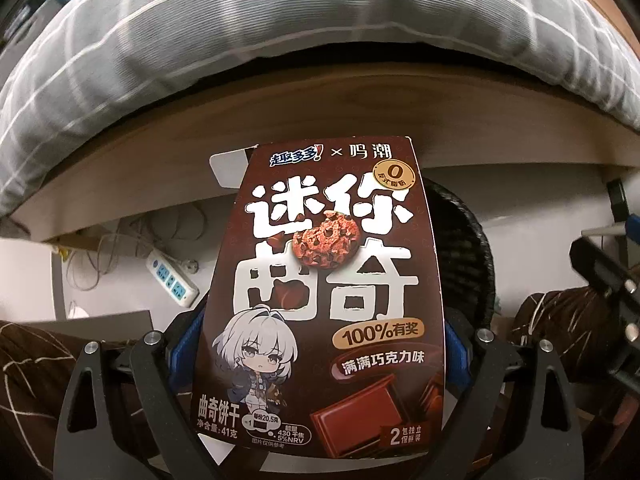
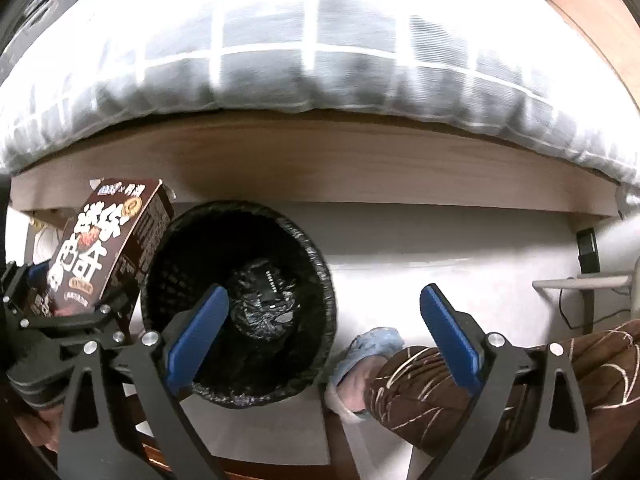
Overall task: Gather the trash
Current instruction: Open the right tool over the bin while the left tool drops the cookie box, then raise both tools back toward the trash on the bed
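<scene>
- The black mesh bin on the floor is the landmark here; everything's lined up around it, just below the wooden bed frame with the grey checked duvet hanging over it.
- The left claw is clenched on the cookie box, blue pads squeezing its two narrow sides low down, so the box stands upright out of the claw with its top end free.
- In the right view that box sits just left of the bin's rim, tilted toward it. I'd guess it's being carried over to drop in.
- The right claw is wide open with nothing between the pads, hovering over the bin's right edge. Crumpled stuff is already at the bottom of the bin; could be a wrapper or just the black liner, too blurry to call.
- Only the right view shows into the bin; in the left view the box hides nearly all of it, just a dark sliver peeking out behind.
- Only the left view shows the white power strip and tangled cables left of the bin, under the bed.
- A leg in brown patterned trousers sits right of the bin.
</scene>
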`<state>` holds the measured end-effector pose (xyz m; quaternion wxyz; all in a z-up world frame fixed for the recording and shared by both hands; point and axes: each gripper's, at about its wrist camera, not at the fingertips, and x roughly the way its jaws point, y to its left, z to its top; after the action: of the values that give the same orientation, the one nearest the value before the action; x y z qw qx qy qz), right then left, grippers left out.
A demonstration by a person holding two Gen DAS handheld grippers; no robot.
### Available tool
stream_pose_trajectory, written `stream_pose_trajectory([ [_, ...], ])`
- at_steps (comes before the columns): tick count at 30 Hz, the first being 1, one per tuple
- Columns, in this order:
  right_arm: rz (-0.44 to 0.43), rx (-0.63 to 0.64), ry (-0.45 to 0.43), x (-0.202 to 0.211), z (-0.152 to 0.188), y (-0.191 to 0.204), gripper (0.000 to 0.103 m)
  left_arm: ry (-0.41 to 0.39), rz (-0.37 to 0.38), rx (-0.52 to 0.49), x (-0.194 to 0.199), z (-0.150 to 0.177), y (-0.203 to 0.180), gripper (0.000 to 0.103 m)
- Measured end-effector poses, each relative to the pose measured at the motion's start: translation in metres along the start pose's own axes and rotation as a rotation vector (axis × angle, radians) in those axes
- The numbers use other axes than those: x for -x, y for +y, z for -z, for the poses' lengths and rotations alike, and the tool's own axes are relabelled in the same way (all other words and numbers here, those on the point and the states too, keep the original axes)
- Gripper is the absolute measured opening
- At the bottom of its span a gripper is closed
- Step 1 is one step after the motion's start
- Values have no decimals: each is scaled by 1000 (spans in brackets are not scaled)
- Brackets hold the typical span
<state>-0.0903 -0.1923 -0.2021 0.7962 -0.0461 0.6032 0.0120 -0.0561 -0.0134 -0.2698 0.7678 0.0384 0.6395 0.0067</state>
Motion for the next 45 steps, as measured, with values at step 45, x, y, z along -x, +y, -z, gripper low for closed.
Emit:
stream_pose_trajectory([
  [45, -1, -1, -467, 120, -71, -2, 93, -426, 16, 169, 132, -64, 58, 96],
])
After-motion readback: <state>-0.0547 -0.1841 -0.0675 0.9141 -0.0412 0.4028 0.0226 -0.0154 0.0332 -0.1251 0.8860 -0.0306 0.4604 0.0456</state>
